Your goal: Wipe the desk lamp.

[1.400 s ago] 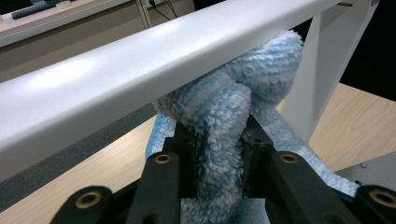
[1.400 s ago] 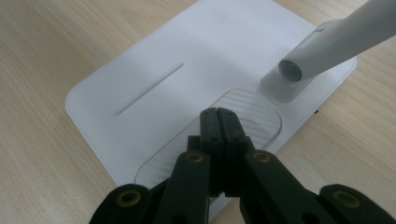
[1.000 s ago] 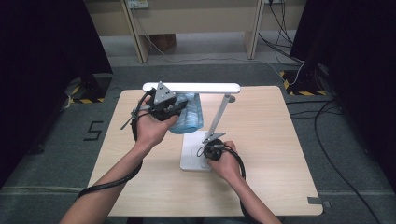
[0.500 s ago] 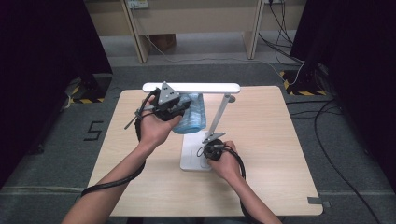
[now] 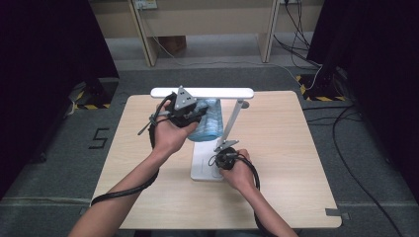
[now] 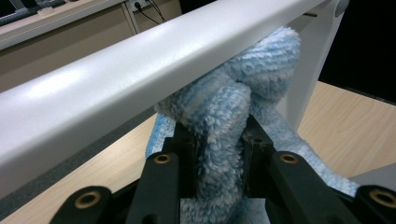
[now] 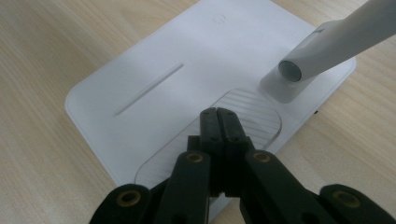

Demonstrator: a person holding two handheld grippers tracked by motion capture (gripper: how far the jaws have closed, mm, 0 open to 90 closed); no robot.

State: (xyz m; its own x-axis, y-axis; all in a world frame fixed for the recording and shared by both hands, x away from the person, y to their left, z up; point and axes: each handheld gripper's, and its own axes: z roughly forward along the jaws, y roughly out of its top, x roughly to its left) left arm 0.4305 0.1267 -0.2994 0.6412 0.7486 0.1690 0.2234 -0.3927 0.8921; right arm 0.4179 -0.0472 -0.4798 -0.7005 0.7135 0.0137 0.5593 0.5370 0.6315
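A white desk lamp stands on the table, its flat base near the middle and its long light bar held level above. My left gripper is shut on a fluffy light-blue cloth, which presses up against the underside of the light bar. My right gripper is shut with nothing between its jaws, its tips resting on the ribbed oval pad of the lamp base, close to the foot of the lamp arm.
The light wooden table has bare surface to the right and front of the lamp. The slanted lamp arm rises between the two hands. Cables and dark floor lie beyond the table's edges.
The left gripper with the cloth has shifted slightly right along the lamp bar. The right gripper has stayed on the base.
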